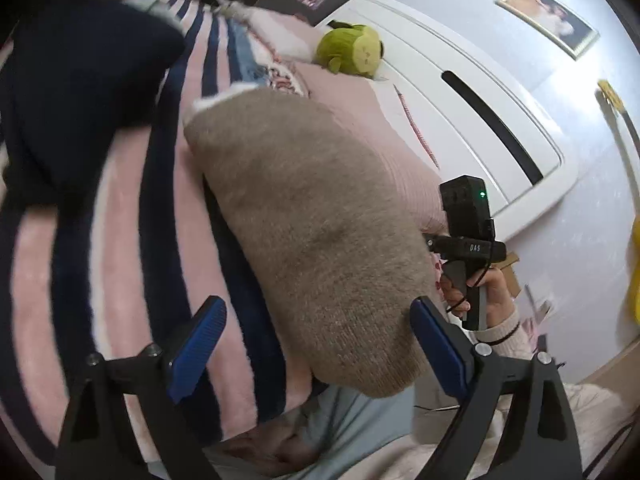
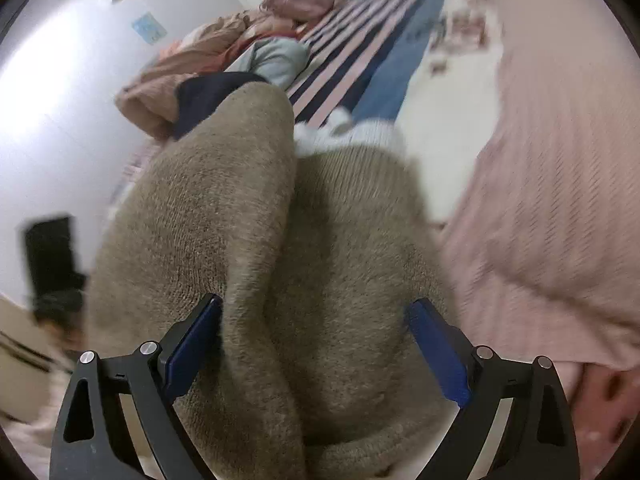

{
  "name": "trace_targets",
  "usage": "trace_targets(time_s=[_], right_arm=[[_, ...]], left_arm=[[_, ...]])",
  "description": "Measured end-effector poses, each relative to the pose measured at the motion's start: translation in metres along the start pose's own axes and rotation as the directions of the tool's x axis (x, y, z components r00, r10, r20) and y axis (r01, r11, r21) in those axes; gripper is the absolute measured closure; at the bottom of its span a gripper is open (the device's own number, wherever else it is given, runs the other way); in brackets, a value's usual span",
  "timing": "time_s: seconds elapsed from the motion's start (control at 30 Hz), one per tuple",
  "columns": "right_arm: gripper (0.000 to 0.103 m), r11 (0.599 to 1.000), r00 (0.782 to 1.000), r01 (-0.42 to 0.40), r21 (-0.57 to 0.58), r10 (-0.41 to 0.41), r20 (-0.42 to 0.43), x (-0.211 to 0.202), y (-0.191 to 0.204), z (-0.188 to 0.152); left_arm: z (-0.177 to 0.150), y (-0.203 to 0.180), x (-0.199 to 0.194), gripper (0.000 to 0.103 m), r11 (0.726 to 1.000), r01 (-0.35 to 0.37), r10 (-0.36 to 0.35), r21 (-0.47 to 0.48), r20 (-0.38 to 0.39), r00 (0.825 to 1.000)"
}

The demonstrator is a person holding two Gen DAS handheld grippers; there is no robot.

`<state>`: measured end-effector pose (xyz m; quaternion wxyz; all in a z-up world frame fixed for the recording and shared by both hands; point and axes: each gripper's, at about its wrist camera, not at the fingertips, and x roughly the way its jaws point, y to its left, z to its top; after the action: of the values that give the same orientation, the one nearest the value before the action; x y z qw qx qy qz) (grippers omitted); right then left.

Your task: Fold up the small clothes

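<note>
A taupe knitted garment [image 1: 304,216] with a white trim at its far end lies folded lengthwise on the bed. My left gripper [image 1: 320,344] is open just above its near end, touching nothing. In the right wrist view the same garment [image 2: 280,264] fills the centre with a fold ridge running down it. My right gripper [image 2: 316,344] is open with its blue fingers on either side of the bunched knit. The right gripper's body also shows in the left wrist view [image 1: 468,248], at the garment's right edge.
A pink-and-navy striped blanket [image 1: 120,240] covers the bed. A dark navy garment [image 1: 72,92] lies at the left. A pink ribbed pillow [image 2: 560,200], a green plush toy [image 1: 352,50], a white headboard [image 1: 480,92], and a pile of pink and pale-blue clothes [image 2: 240,52] surround it.
</note>
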<state>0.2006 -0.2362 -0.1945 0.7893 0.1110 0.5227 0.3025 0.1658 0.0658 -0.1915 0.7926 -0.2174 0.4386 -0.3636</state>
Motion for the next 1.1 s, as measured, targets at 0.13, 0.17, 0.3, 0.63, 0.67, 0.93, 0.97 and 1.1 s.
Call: trace_targets(time_s=[0.13,0.17,0.3,0.63,0.67,0.93,0.97,1.1], right_arm=[[0.012,0.988,0.987,-0.145,0.052,0.148,-0.066,0.015,-0.014,0.006],[0.013,0.983,0.981,-0.173,0.056,0.177,-0.081,0.018,-0.014,0.007],[0.017,0.967,0.962,-0.248,0.060,0.253,-0.106,0.030,-0.007,0.012],[0.029,0.936,0.931,-0.346,0.071,0.352,-0.096,0.047,0.028,0.021],[0.030,0.935,0.931,-0.349,0.058,0.353,-0.094,0.048,0.039,0.021],[0.032,0.900,0.899,-0.434,-0.046,0.430,-0.084,0.082,0.155,0.040],[0.032,0.895,0.897,-0.440,-0.074,0.433,-0.094,0.090,0.176,0.045],[0.032,0.878,0.890,-0.455,-0.148,0.440,-0.119,0.126,0.249,0.068]], left_arm=[[0.006,0.001,0.015,0.012,0.993,0.104,-0.104,-0.054,0.009,0.995],[0.007,-0.001,0.019,0.012,0.993,0.098,-0.097,-0.060,0.010,0.995],[0.012,-0.009,0.038,0.018,0.999,0.020,-0.020,-0.036,-0.012,1.000],[0.009,-0.016,-0.010,0.052,0.996,-0.047,0.044,0.071,0.048,0.998],[0.010,-0.015,-0.018,0.053,0.996,-0.056,0.051,0.076,0.063,0.997],[0.009,-0.001,-0.157,0.053,0.965,-0.228,0.192,0.131,0.242,0.951],[0.008,0.001,-0.173,0.053,0.955,-0.261,0.220,0.138,0.257,0.941],[0.009,0.045,-0.236,0.054,0.937,-0.347,0.320,0.038,0.303,0.898]])
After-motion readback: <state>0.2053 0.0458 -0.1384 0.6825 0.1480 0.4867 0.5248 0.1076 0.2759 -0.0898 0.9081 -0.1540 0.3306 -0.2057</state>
